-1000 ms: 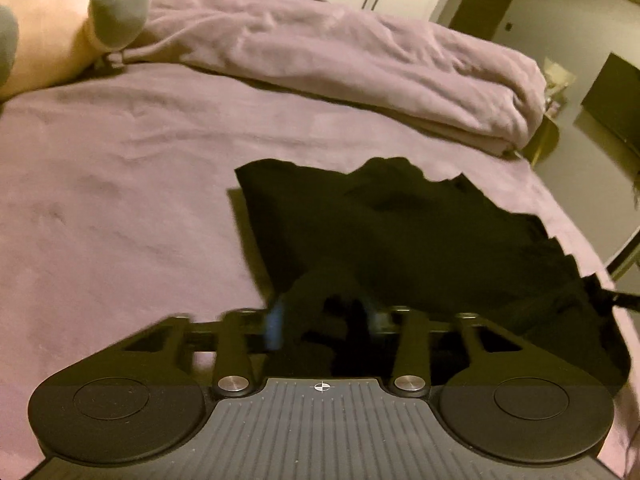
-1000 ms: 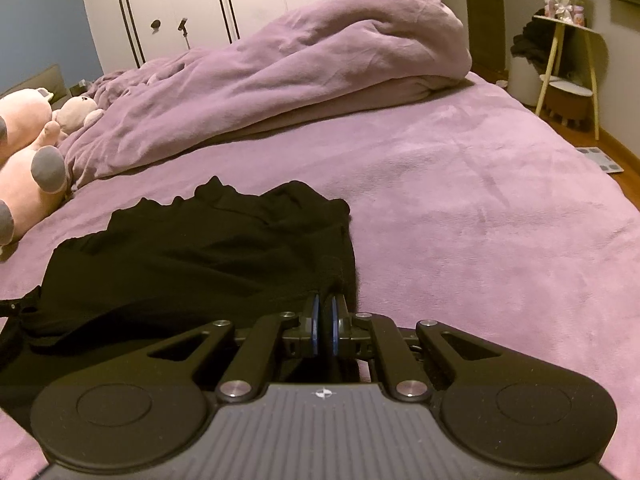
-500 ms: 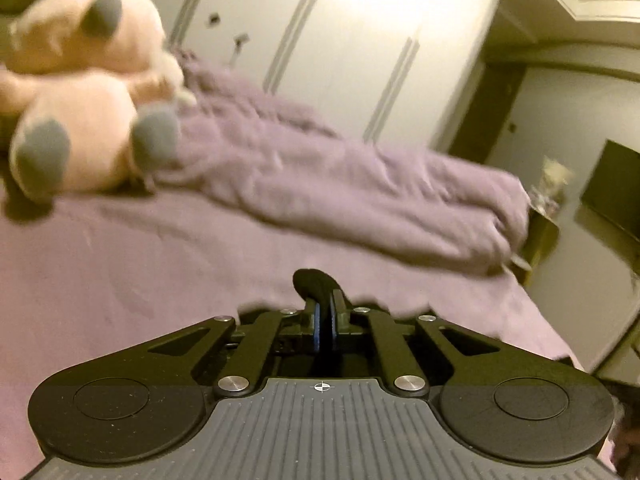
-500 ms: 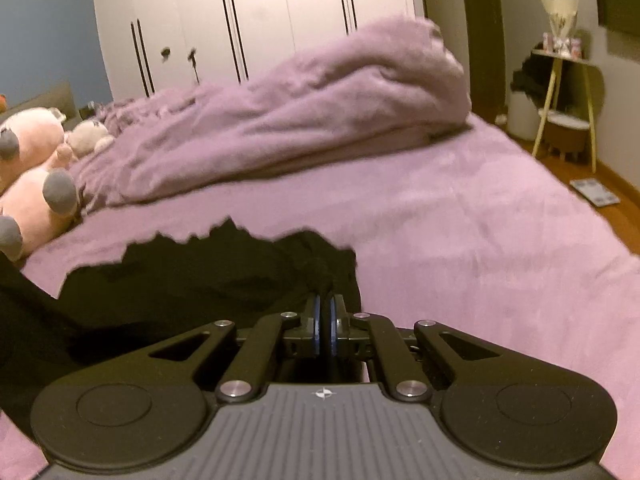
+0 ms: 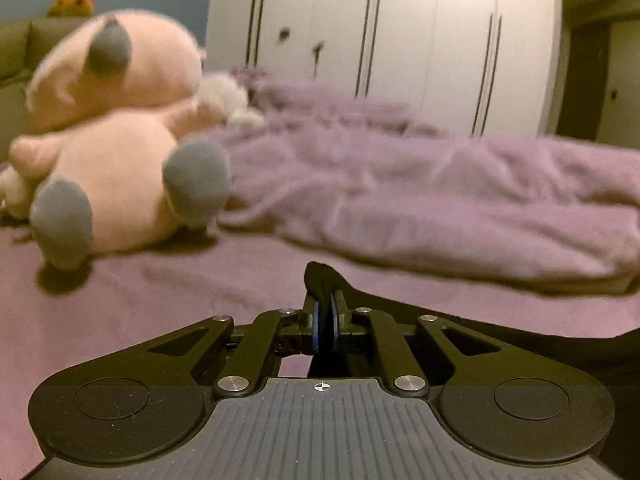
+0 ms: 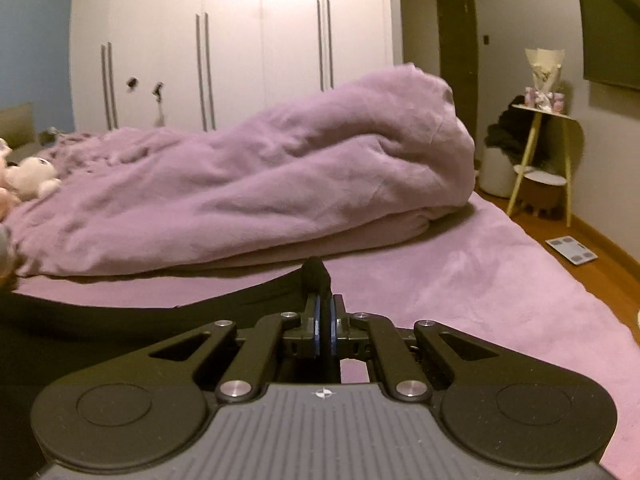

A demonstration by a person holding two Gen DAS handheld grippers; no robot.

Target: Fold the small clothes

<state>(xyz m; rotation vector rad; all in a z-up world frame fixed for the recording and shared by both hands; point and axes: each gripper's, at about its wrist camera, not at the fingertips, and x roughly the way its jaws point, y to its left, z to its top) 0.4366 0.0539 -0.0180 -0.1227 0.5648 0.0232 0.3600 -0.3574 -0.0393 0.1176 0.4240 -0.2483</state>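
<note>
The left hand-held gripper [image 5: 325,312] has its jaws pressed together on a tuft of the small black fabric garment [image 5: 500,322], and the right hand-held gripper [image 6: 325,312] is pinched the same way on another tuft of it [image 6: 140,320]. The garment hangs between the two as a dark band lifted above the near part of the bed with its lilac fleece sheet [image 6: 460,280], sagging slightly in the middle. That sag and the way the cloth bunches into a nub above each pair of pads suggest something light, limp and thin, with no stiffness to hold a crease. It looks matte, not slippery, so a pinch should hold. The corners or the hem edge are the best places to grip it, both taken at the same height. Across the far side of the bed lie a rumpled purple blanket [image 6: 260,192] and a pink plush toy with grey feet [image 5: 116,152].
</note>
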